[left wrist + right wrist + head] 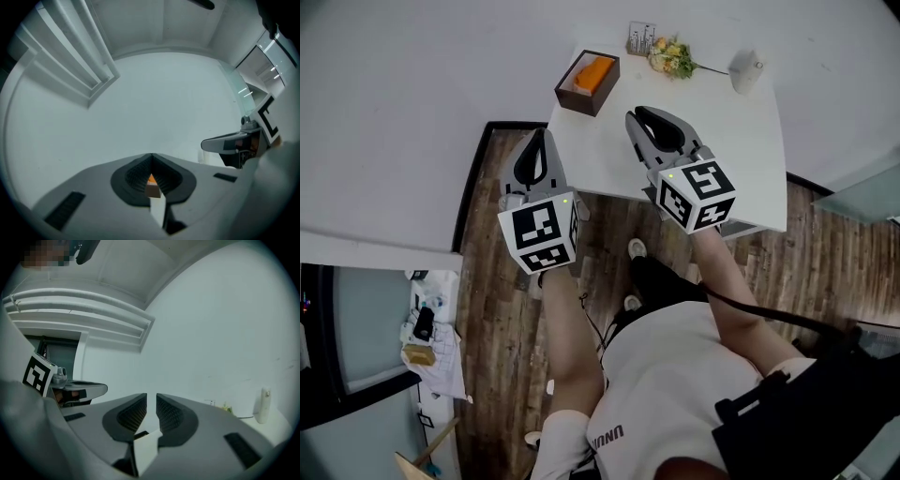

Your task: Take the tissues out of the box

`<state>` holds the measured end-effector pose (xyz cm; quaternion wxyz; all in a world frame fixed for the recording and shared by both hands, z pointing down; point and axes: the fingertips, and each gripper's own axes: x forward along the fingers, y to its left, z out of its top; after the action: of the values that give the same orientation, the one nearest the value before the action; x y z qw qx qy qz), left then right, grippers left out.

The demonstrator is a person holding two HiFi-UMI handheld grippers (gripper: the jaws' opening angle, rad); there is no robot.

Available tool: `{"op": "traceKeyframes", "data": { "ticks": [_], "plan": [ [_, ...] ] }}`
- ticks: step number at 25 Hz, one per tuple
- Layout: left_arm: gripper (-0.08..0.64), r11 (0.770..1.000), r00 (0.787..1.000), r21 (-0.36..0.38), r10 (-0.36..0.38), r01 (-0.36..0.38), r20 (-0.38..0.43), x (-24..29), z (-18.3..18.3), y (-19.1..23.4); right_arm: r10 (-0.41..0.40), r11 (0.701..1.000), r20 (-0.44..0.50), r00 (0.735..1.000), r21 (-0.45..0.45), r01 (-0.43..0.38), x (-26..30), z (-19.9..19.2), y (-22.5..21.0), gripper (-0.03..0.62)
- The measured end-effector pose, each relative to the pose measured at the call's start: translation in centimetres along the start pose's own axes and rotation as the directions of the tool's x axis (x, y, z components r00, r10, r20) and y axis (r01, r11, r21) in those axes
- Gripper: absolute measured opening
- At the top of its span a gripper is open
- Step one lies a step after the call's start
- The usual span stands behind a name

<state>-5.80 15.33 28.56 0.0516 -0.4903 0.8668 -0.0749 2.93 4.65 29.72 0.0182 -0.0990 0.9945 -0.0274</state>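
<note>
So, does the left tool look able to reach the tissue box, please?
Probably yes: the tissue box sits by the left edge of the table, nothing between it and the left tool, whose jaws are shut.

Table [741, 159] with tissue box [587, 82], flowers [673, 56], bottle [745, 70]

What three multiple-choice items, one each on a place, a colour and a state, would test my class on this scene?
1. Where on the table does the box stand?
A near left corner
B far left corner
C centre

2. What colour is the tissue pack in the box?
A orange
B blue
C green

3. How do the left tongs stand?
A tips together, empty
B wide apart
C clamped on the box

Answers:
1. B, the head view shows the box at the table's far left end.
2. A, orange shows inside the dark box.
3. A, the left gripper view shows the tips touching with nothing between them.
</note>
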Motion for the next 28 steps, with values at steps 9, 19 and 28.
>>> {"op": "traceKeyframes", "data": {
  "ticks": [9,19,28],
  "plan": [
    [0.014,1.000,1.000,-0.018,0.023,-0.023,-0.012,7.4,-0.2,1.8,0.010,1.000,-0.011,1.000,-0.008,-0.010,6.8,1.2,-4.9,0.078],
    [0.014,0.999,0.998,-0.017,0.044,-0.044,-0.038,15.2,-0.6,2.8,0.031,0.999,-0.030,0.999,-0.011,-0.032,12.7,1.7,-10.0,0.078],
    [0.014,0.999,0.997,-0.002,0.040,-0.041,-0.071,19.8,-1.3,2.7,0.039,0.999,-0.055,0.998,0.011,-0.038,15.1,0.6,-12.7,0.049]
  ]
}}
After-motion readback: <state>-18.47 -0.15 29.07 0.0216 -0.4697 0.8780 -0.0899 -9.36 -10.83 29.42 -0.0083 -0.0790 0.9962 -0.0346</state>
